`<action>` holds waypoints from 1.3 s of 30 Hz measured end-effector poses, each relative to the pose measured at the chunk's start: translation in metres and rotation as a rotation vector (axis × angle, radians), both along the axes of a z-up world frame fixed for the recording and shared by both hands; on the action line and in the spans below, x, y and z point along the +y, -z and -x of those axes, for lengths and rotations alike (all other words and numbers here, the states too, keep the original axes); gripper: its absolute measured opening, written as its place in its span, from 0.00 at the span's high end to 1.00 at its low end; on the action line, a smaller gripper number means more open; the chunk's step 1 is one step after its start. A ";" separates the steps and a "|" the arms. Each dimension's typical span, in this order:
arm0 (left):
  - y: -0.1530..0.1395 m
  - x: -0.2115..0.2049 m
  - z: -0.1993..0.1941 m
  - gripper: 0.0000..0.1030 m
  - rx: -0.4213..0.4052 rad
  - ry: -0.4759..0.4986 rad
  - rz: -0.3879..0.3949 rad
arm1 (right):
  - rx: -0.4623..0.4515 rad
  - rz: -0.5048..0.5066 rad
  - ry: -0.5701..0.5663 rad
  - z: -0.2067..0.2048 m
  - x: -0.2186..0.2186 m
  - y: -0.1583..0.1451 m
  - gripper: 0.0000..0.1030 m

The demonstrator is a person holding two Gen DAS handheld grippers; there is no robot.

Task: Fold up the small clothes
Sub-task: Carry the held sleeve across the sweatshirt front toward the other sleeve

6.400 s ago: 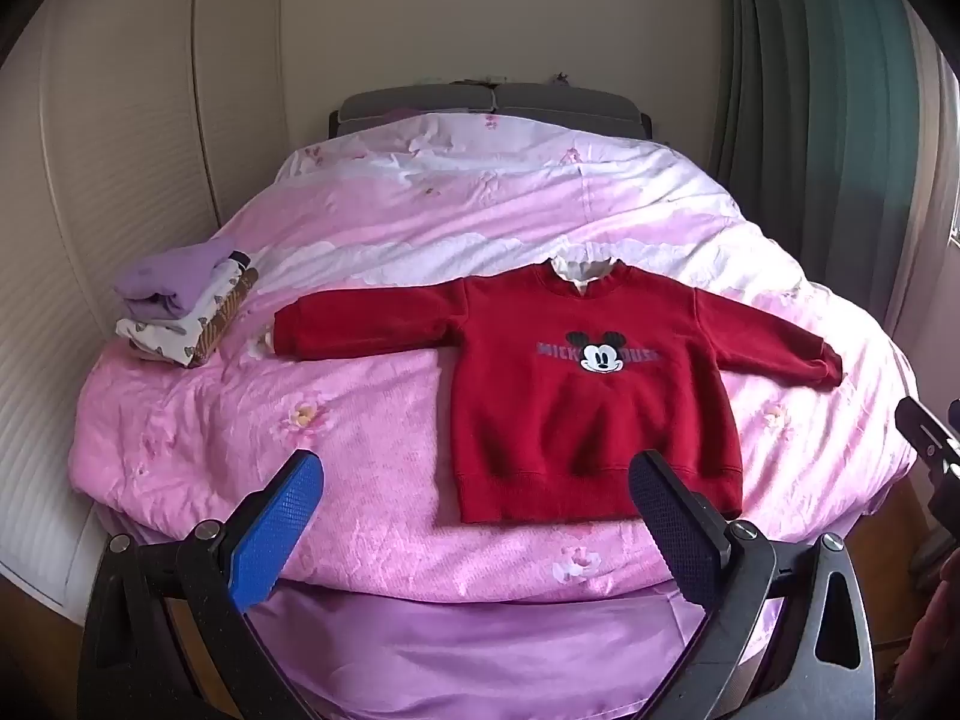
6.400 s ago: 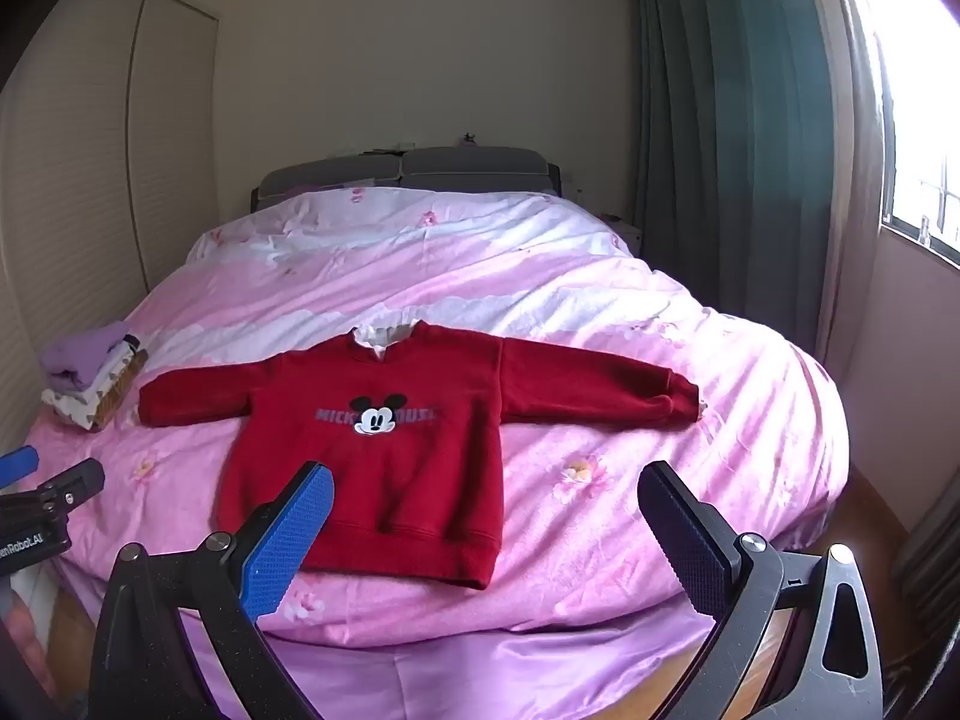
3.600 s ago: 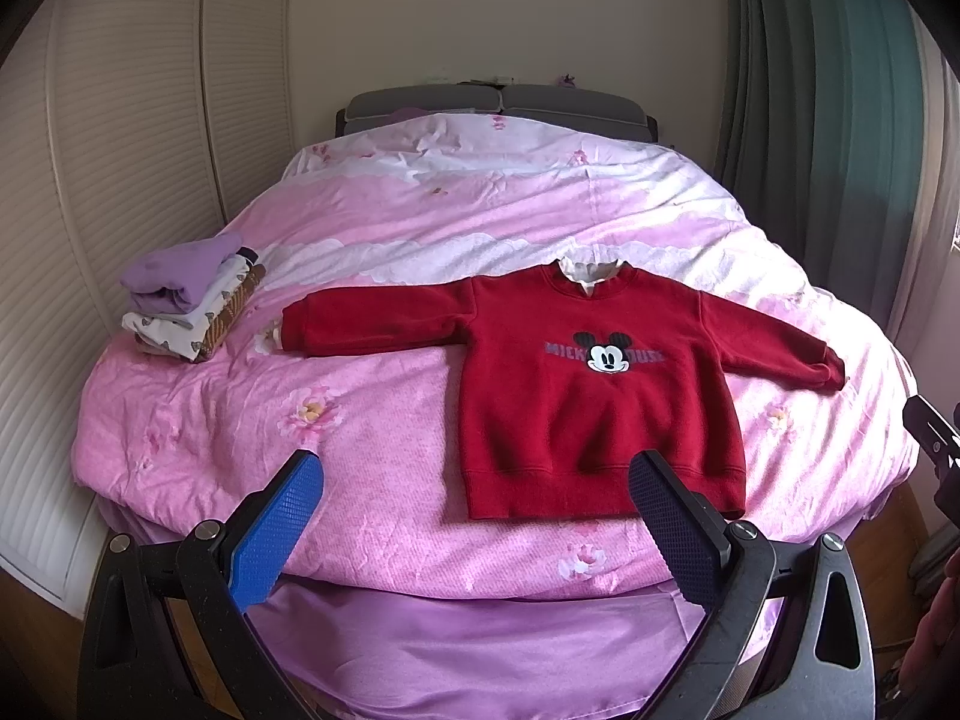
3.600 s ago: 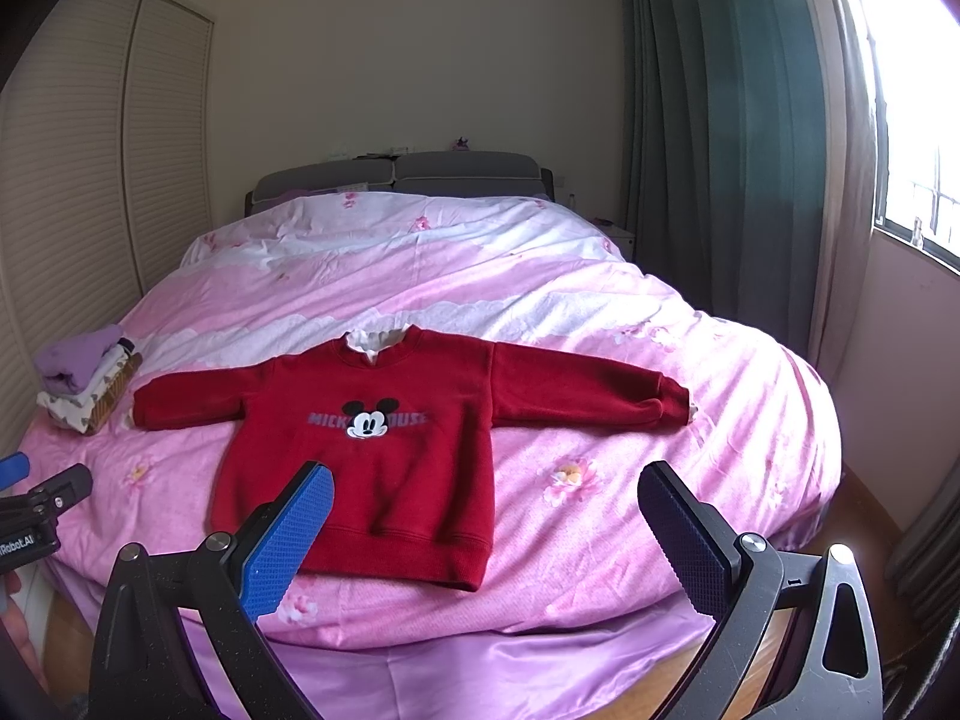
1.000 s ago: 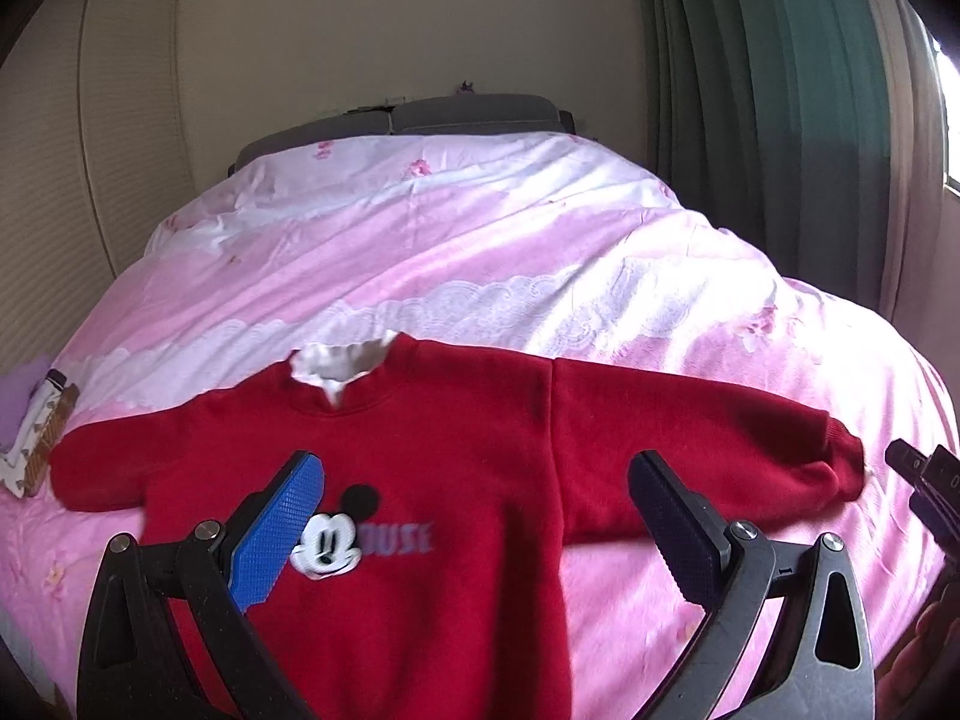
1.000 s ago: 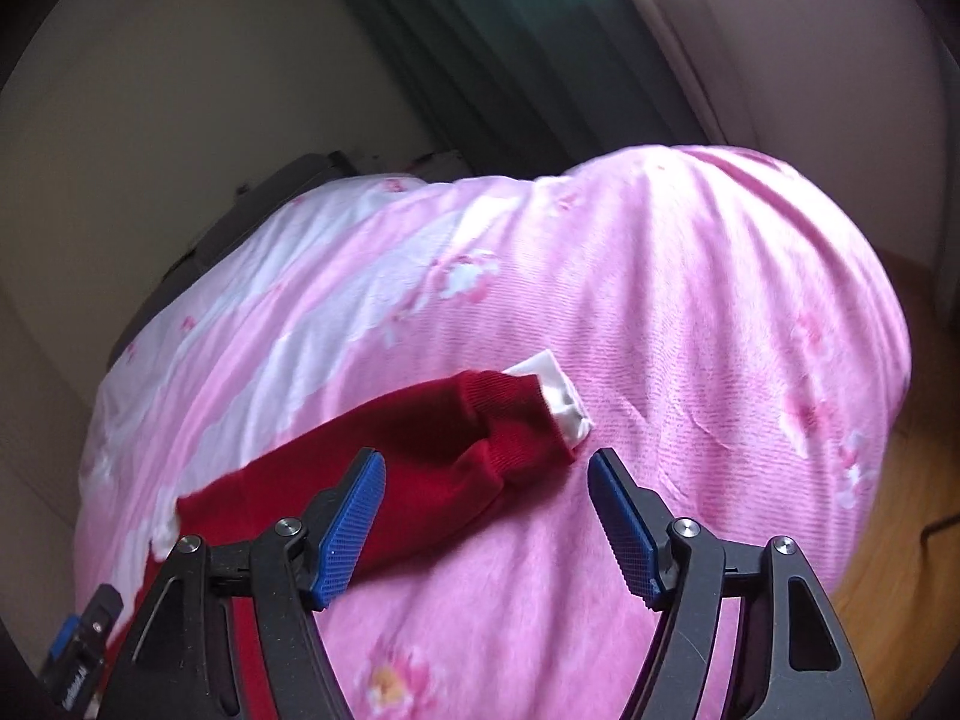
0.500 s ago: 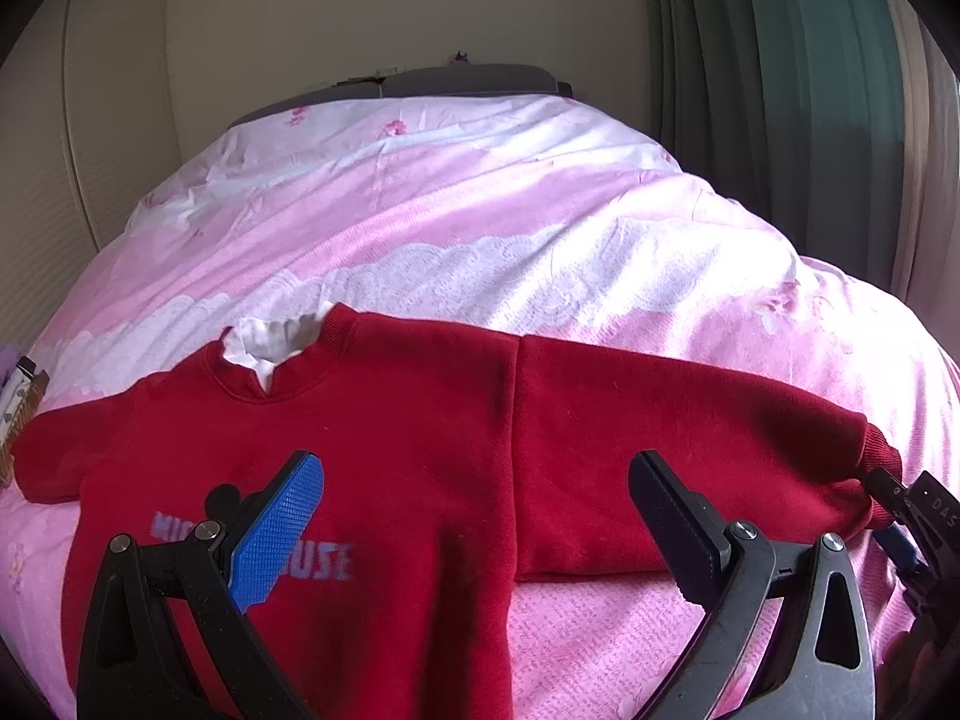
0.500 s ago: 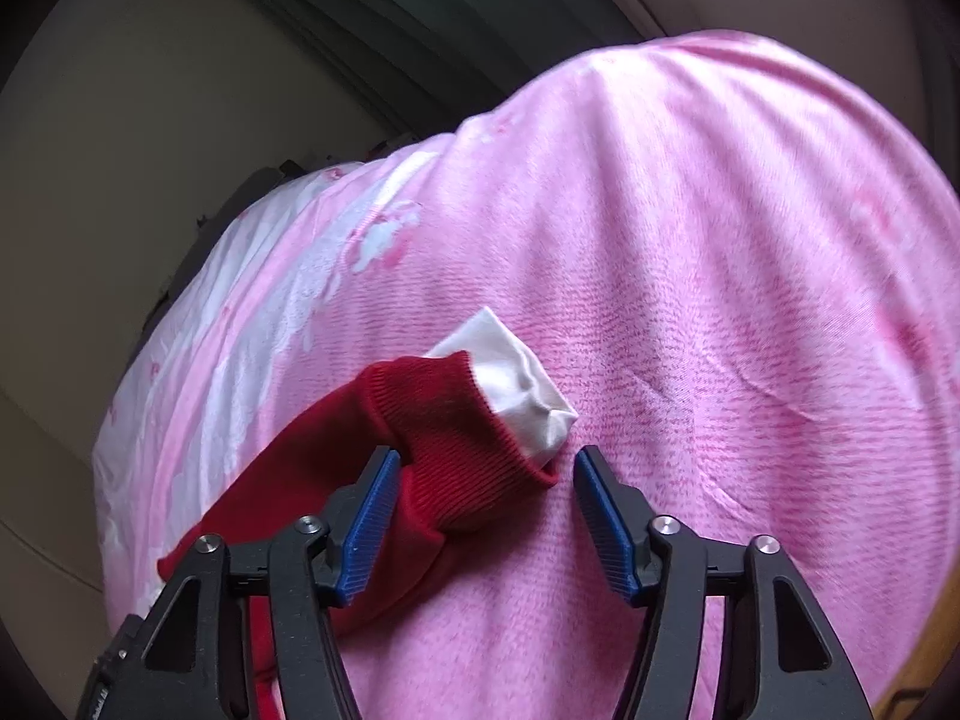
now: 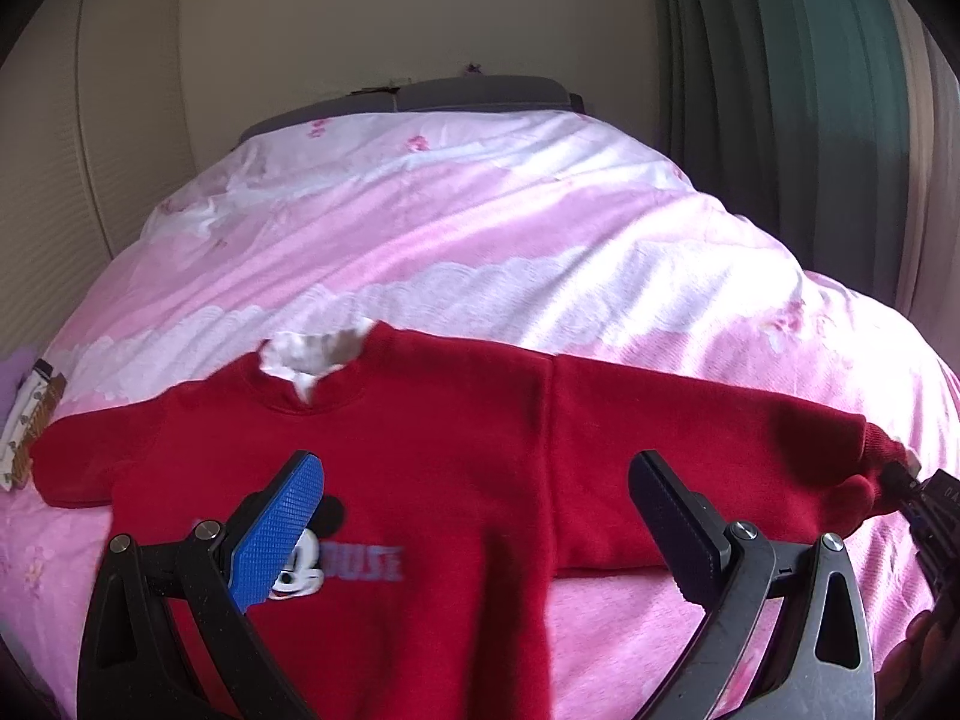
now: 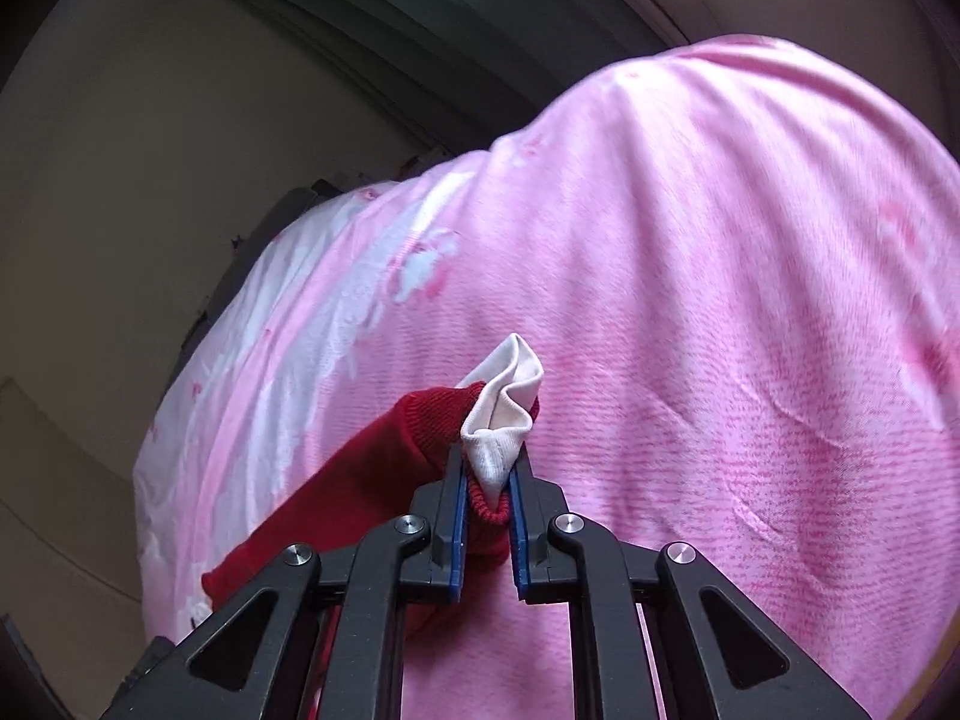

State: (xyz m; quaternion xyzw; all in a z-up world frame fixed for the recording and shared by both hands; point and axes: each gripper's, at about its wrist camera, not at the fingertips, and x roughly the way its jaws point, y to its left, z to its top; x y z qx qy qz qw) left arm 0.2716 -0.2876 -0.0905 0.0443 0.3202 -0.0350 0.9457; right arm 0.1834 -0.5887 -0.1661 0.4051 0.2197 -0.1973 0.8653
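Observation:
A red Mickey Mouse sweatshirt with a white inner collar lies flat, front up, on the pink bed. My left gripper is open and empty, hovering over the sweatshirt's chest and right armpit. My right gripper is shut on the cuff of the right sleeve, pinching the red rib and the white inner cuff just above the bedcover. The right gripper also shows in the left wrist view at the sleeve's end.
A small stack of folded clothes sits at the bed's left edge. A dark headboard is at the far end, green curtains on the right, a wardrobe on the left.
My right gripper closed on the sleeve cuff, which was between open jaws before. My left gripper moved a little closer over the sweatshirt.

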 end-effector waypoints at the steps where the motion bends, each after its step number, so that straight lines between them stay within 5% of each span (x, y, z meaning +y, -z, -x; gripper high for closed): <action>1: -0.003 0.006 0.001 0.00 -0.004 -0.007 0.001 | -0.002 0.022 -0.002 0.000 0.006 -0.007 0.87; 11: -0.043 0.115 0.006 0.00 -0.056 -0.149 0.043 | -0.039 0.361 -0.112 -0.026 0.115 -0.095 0.88; 19: -0.053 0.224 0.013 0.00 -0.062 -0.263 0.038 | 0.026 0.679 -0.259 -0.083 0.256 -0.115 0.88; 31: -0.030 0.365 0.021 0.00 -0.017 -0.424 0.031 | 0.176 0.995 -0.578 -0.152 0.481 -0.040 0.88; 39: -0.007 0.397 0.018 0.00 0.026 -0.446 0.053 | 0.295 1.093 -0.698 -0.165 0.531 0.018 0.87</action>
